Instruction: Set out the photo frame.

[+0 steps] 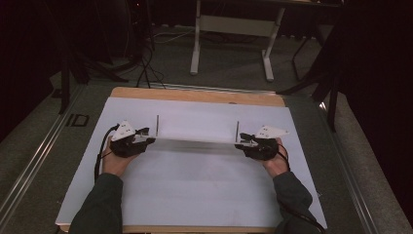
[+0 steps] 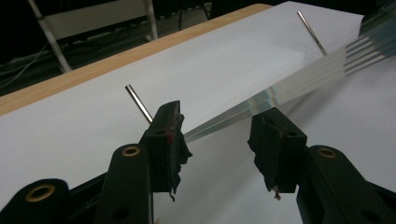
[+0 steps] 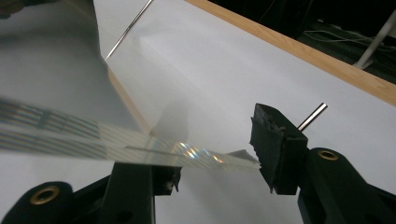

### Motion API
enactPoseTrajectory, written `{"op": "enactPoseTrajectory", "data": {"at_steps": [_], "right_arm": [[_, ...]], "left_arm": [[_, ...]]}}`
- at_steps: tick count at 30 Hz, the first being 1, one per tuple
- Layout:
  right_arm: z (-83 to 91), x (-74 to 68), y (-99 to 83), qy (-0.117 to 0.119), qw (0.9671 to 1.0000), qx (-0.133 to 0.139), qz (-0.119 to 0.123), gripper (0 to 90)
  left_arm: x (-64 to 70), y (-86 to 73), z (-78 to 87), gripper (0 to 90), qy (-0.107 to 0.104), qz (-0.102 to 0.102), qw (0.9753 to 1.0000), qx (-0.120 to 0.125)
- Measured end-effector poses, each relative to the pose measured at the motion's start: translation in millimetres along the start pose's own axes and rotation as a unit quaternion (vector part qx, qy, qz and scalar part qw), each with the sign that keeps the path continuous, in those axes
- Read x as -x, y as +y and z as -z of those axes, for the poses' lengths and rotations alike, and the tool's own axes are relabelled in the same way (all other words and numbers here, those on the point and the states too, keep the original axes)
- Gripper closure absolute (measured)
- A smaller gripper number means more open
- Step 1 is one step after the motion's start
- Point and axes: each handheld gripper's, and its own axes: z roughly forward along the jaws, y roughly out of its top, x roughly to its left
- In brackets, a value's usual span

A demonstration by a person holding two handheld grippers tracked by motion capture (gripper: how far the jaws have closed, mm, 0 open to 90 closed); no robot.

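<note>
A white sheet (image 1: 195, 185) covers the table (image 1: 195, 94). Both forearms reach forward, level. Between two upright pins (image 1: 157, 126) hangs a clear strip (image 1: 195, 140); the left gripper (image 1: 146, 140) and right gripper (image 1: 242, 142) flank its ends, jaws parted around it.

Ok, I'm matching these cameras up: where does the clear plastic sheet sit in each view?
High view: the clear plastic sheet spans mid-table between the left gripper and the right gripper.
Left gripper view: the sheet runs from the left-hand jaw up to the right edge.
Right gripper view: the sheet crosses from the left edge to the right-hand jaw.
Shared landmark: the thin metal pin by the left gripper, near in the left gripper view and far in the right gripper view.
</note>
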Motion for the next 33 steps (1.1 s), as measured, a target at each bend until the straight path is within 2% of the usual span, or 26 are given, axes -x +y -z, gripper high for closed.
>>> {"op": "enactPoseTrajectory", "data": {"at_steps": [7, 16, 21, 29, 30, 33], "right_arm": [[1.8, 4.0, 7.5, -0.011, 0.9998, 0.014, -0.005, 55.1], [0.6, 8.2, 10.9, -0.017, 0.9995, 0.024, -0.012, 55.7], [-1.5, 11.8, 13.2, -0.022, 0.9992, 0.031, -0.014, 55.7], [-3.7, 15.2, 15.2, -0.026, 0.9988, 0.037, -0.018, 55.9], [-5.5, 17.3, 16.8, -0.031, 0.9984, 0.040, -0.023, 55.9], [-6.7, 19.0, 17.9, -0.034, 0.9982, 0.043, -0.026, 56.0]], "left_arm": [[-2.8, 9.3, 0.2, 56.6, 0.011, 0.012, 0.9998, 0.015], [-3.0, 16.5, -1.5, 58.6, 0.026, 0.006, 0.9996, 0.010], [-4.1, 20.0, -4.2, 59.0, 0.034, 0.012, 0.9993, 0.012], [-3.9, 25.1, -7.9, 58.9, 0.047, 0.010, 0.9988, 0.011], [-3.7, 28.7, -10.6, 58.9, 0.057, 0.011, 0.9982, 0.010], [-4.2, 31.2, -12.4, 59.4, 0.061, 0.012, 0.9980, 0.009]]}}
